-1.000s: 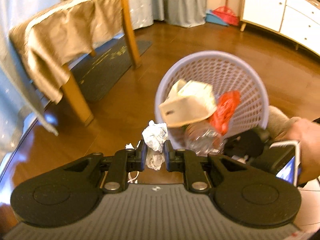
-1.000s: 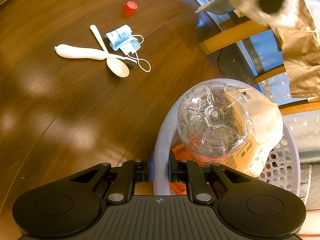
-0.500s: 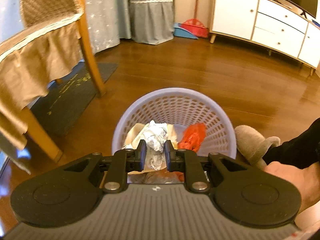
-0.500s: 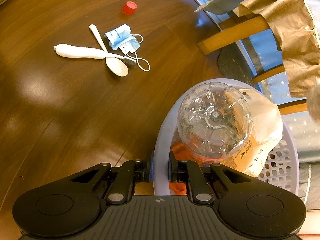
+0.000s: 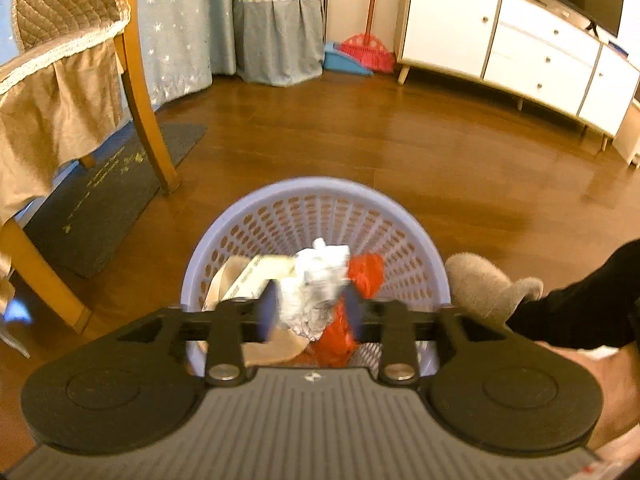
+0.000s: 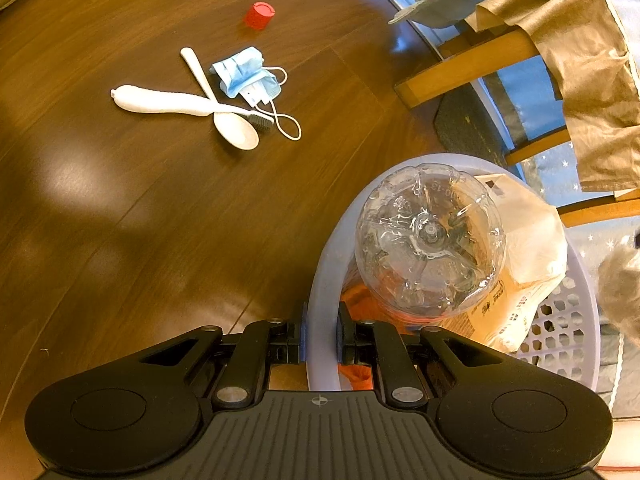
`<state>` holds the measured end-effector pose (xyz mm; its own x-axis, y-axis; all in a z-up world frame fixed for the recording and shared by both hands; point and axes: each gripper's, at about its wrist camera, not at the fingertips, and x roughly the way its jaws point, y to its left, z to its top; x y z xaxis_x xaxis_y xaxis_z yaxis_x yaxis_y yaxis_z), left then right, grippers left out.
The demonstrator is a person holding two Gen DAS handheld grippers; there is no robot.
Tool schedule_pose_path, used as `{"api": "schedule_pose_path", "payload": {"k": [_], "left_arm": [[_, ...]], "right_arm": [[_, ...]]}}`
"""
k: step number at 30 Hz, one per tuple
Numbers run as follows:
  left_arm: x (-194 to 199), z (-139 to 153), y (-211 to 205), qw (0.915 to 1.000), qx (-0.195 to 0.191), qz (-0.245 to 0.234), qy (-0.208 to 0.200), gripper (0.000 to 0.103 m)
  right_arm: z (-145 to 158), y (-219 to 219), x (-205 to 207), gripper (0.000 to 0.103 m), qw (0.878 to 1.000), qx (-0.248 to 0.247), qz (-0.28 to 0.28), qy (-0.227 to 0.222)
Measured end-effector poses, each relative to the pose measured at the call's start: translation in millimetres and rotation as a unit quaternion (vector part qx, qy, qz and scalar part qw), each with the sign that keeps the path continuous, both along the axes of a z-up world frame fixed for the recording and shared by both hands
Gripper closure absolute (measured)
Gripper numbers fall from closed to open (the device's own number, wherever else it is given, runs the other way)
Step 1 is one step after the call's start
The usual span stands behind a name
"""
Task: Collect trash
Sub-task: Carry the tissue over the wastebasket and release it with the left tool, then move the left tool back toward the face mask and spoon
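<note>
The left gripper (image 5: 312,312) hangs over the mouth of the lavender basket (image 5: 280,204) with its jaws spreading apart. The crumpled ball of paper (image 5: 316,284) sits between the 2 fingers, which are blurred; a gap shows on each side of it, so the pads no longer seem to press on it. The ball is white with grey creases, loosely wadded, wider at the top and tapering to a ragged point below, and it is above the basket's inside, just beside a red-orange wrapper (image 5: 366,270).

The basket is round, with a smooth rim and walls pierced by rows of small holes. In the right wrist view it holds a clear plastic bottle (image 6: 430,236) standing base up, a tan paper bag (image 6: 532,240) printed with dark lettering, and the orange wrapper beneath them. The right gripper (image 6: 320,340) is clenched on the basket's rim (image 6: 320,320), 1 finger outside the wall and 1 inside.

On the brown wooden floor (image 6: 140,220), well apart from the basket, lie a red bottle cap (image 6: 259,15), a blue face mask (image 6: 246,74), a white spoon (image 6: 224,112) and a white toothbrush (image 6: 168,102) crossing the spoon.
</note>
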<state>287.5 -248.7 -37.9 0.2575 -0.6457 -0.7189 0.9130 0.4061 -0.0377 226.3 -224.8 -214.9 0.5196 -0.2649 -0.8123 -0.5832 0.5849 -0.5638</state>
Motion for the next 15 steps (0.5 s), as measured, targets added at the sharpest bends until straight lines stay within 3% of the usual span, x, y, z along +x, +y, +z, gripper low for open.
{"api": "schedule_pose_path", "payload": {"k": [15], "left_arm": [[20.3, 1.6, 36.3, 0.9982, 0.013, 0.059, -0.008, 0.054]], "right_arm": [[0.4, -0.3, 1.9, 0.094, 1.000, 0.001, -0.002, -0.002]]}}
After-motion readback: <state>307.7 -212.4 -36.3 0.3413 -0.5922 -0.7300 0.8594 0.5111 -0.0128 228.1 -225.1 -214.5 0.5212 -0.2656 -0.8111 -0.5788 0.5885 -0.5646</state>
